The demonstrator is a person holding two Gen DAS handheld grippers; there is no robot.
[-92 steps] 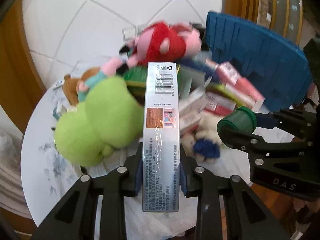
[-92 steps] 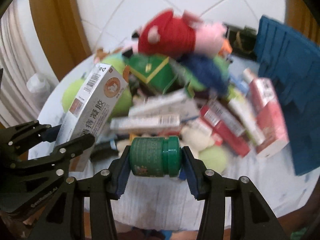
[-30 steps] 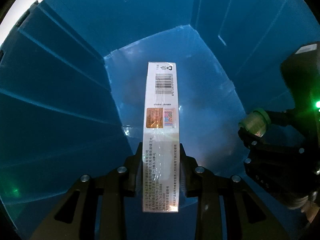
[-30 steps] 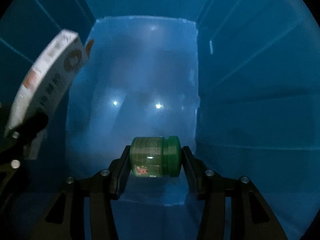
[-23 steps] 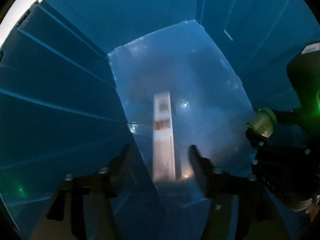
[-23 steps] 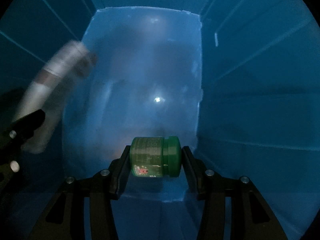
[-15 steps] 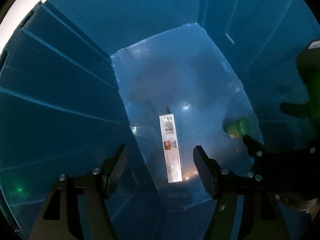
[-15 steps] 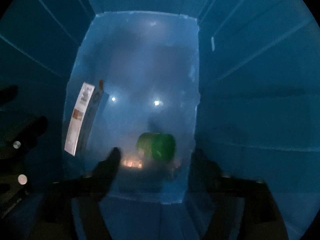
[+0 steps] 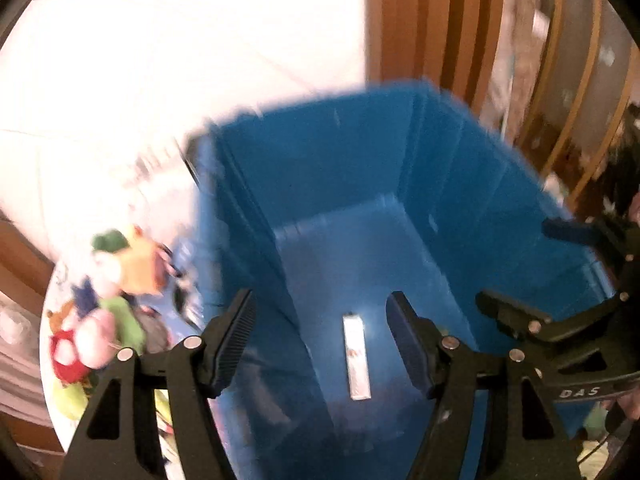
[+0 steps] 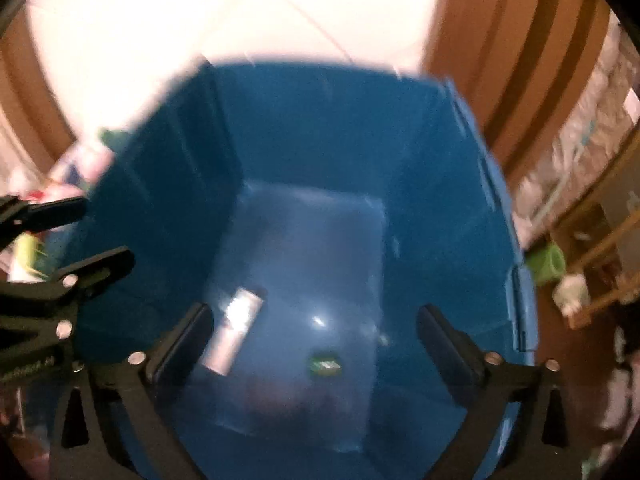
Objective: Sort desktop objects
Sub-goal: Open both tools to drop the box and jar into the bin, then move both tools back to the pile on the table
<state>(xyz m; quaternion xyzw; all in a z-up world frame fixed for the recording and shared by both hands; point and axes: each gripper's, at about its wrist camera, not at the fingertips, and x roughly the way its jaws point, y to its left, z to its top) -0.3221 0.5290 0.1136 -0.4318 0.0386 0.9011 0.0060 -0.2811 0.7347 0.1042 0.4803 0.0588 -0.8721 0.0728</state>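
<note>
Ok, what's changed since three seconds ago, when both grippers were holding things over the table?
Both let go inside the blue bin: the white box and the green jar now lie on its floor. The left gripper and right gripper are open, empty, and have pulled up above the rim. The plush toys remain on the table.

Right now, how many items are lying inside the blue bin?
2: a white box at the floor's left, and a small green jar nearer the middle of the blue bin. Blur might hide more.
</note>
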